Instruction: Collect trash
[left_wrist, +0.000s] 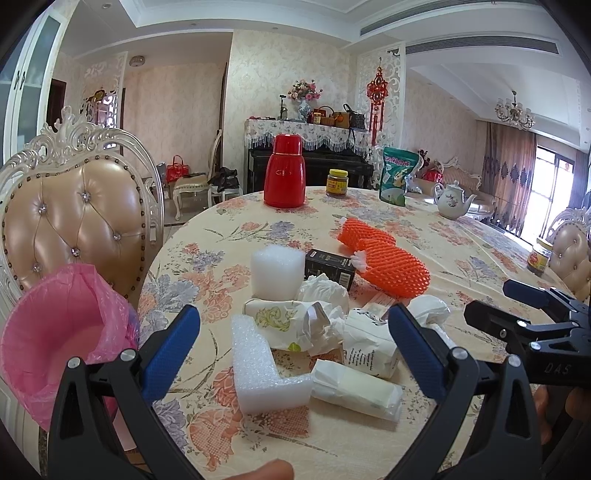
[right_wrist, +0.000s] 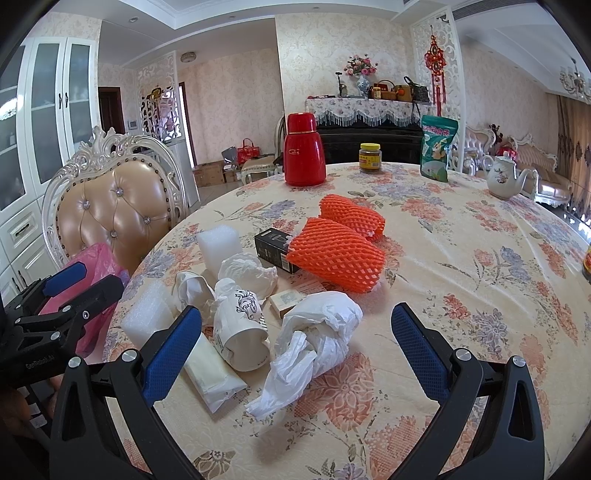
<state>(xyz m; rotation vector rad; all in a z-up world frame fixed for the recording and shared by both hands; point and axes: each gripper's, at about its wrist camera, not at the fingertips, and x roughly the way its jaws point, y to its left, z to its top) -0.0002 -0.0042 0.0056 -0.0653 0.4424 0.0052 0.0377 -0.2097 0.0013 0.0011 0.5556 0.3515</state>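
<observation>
Left gripper (left_wrist: 293, 339) open, holding nothing, over an L-shaped foam piece (left_wrist: 258, 373) and crumpled paper (left_wrist: 295, 325). Right gripper (right_wrist: 295, 343) also open and empty, above a white plastic bag (right_wrist: 314, 343) and paper cup (right_wrist: 242, 332). Trash is piled on the desk (right_wrist: 461, 266) near its edge; two orange foam nets (right_wrist: 336, 254) and a black box (right_wrist: 273, 249) lie farther back. Pink-lined bin (left_wrist: 55, 336) sits left of the desk.

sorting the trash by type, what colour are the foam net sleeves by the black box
Bright orange; both foam net sleeves show best in the right wrist view, one touching the black box.
</observation>
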